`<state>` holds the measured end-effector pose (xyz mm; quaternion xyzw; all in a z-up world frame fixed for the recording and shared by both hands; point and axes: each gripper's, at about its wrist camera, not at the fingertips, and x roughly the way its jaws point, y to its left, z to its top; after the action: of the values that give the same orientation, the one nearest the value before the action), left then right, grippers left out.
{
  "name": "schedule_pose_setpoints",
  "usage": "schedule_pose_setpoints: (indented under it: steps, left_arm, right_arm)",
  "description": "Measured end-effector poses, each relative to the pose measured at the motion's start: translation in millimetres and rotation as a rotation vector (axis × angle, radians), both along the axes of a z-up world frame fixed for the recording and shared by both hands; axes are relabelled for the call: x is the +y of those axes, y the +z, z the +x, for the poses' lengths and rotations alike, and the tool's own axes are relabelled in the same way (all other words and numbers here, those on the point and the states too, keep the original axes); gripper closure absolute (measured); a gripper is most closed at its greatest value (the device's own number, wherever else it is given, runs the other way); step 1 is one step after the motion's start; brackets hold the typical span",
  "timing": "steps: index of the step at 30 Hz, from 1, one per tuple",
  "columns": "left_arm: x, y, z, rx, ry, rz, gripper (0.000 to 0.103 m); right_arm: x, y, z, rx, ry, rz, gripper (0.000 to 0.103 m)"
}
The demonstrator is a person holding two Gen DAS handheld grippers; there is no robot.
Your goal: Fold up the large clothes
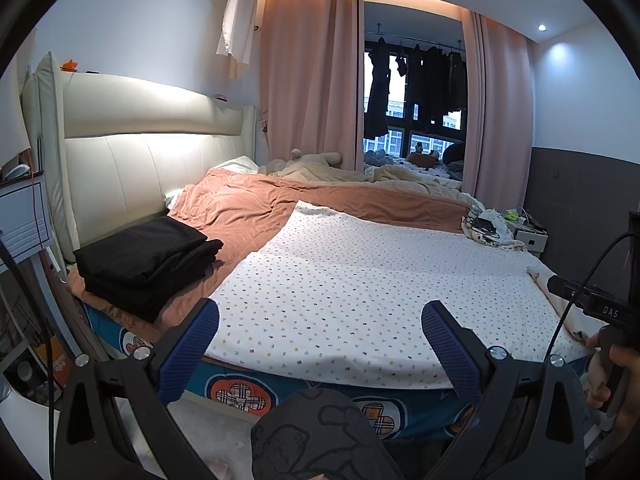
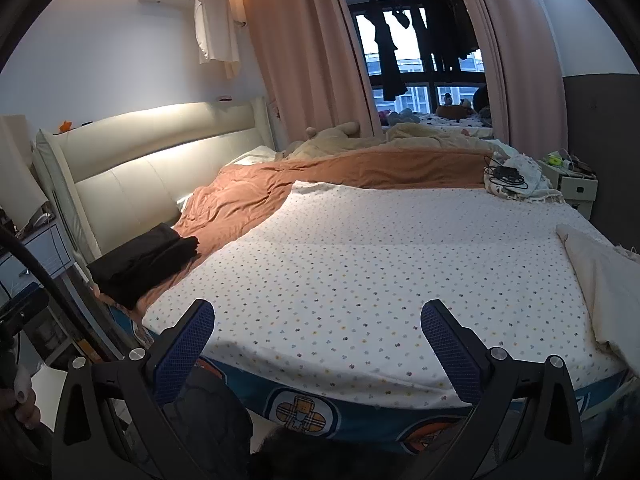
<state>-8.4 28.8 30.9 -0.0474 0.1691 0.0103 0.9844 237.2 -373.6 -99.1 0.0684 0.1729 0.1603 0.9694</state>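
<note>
A stack of folded black clothes (image 1: 148, 258) (image 2: 144, 262) lies at the left end of the bed, on the rust-brown blanket (image 1: 240, 208) (image 2: 260, 188). A white dotted sheet (image 1: 360, 280) (image 2: 380, 272) covers the near part of the bed. A cream cloth (image 2: 600, 280) (image 1: 560, 308) lies at the sheet's right edge. My left gripper (image 1: 320, 316) is open over the sheet's near edge, holding nothing. My right gripper (image 2: 318, 316) is open too, with nothing between its blue pads. The other gripper's black body (image 1: 592, 300) shows at the right of the left wrist view.
A padded cream headboard (image 1: 140, 160) stands at the left. Pink curtains (image 1: 308, 80) and a window with hanging dark clothes are beyond. A pile with cables (image 2: 512, 178) sits at the far right bed corner, by a nightstand (image 2: 576, 184). The person's patterned knee (image 1: 320, 432) is below.
</note>
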Motion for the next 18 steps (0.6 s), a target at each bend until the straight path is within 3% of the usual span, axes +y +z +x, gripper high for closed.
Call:
schedule_pose_setpoints:
  steps: [18]
  left_arm:
    - [-0.8, -2.2, 0.8, 0.011, 0.001, -0.003, 0.000]
  right_arm:
    - [2.4, 2.1, 2.4, 0.004, -0.002, -0.005, 0.000]
